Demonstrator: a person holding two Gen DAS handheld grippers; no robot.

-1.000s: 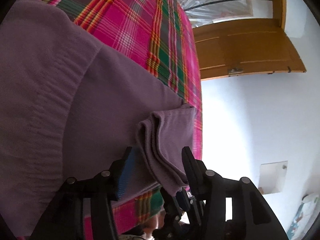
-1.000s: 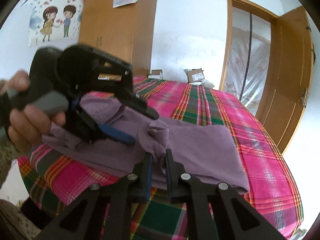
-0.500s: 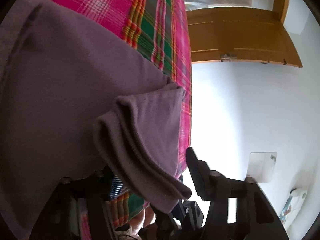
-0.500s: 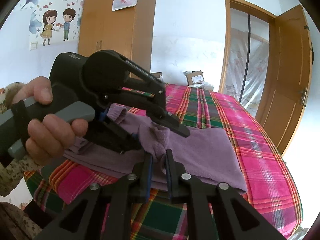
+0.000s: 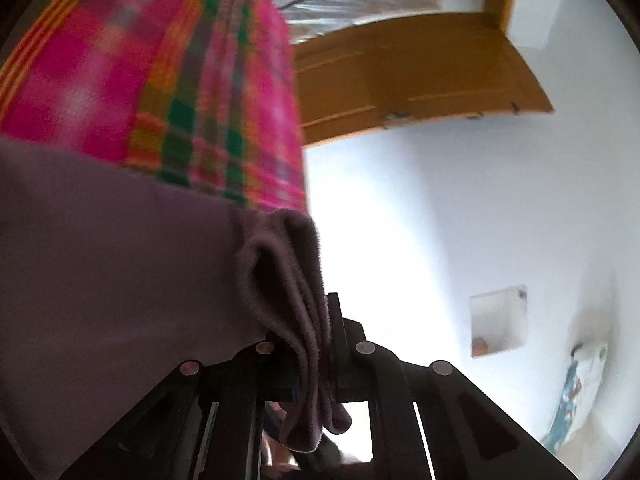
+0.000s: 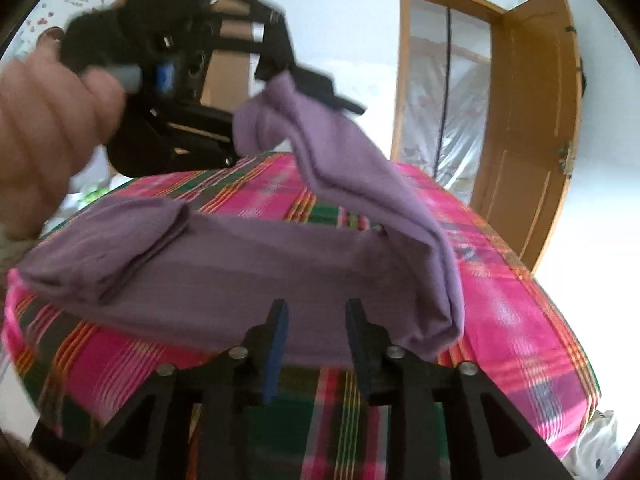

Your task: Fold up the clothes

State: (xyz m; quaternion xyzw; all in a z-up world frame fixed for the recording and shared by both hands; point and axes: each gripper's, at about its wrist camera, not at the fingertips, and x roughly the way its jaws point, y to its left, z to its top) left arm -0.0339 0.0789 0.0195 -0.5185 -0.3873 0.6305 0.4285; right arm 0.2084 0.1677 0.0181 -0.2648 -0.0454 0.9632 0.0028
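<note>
A purple garment (image 6: 240, 264) lies partly folded on a pink plaid bedspread (image 6: 500, 320). My left gripper (image 5: 308, 320) has its jaws closing on a bunched, layered corner of the garment (image 5: 280, 272), and the pads press on the cloth. From the right wrist view, that left gripper (image 6: 320, 88) is held by a hand (image 6: 48, 120) and carries the corner (image 6: 340, 152) up off the bed. My right gripper (image 6: 316, 308) sits low at the garment's near edge. Its jaws are opening and nothing is pinched between them.
A wooden door (image 6: 532, 120) stands ajar at the right beside a doorway covered with plastic sheet (image 6: 440, 100). A wooden wardrobe (image 6: 228, 72) stands behind the left gripper. The bed's edge drops to the floor on the right, with a white bag (image 6: 596, 440) below.
My left gripper went from wide open around the folded corner to shut on it and rose with the cloth. My right gripper released the fold it was pinching and its jaws spread.
</note>
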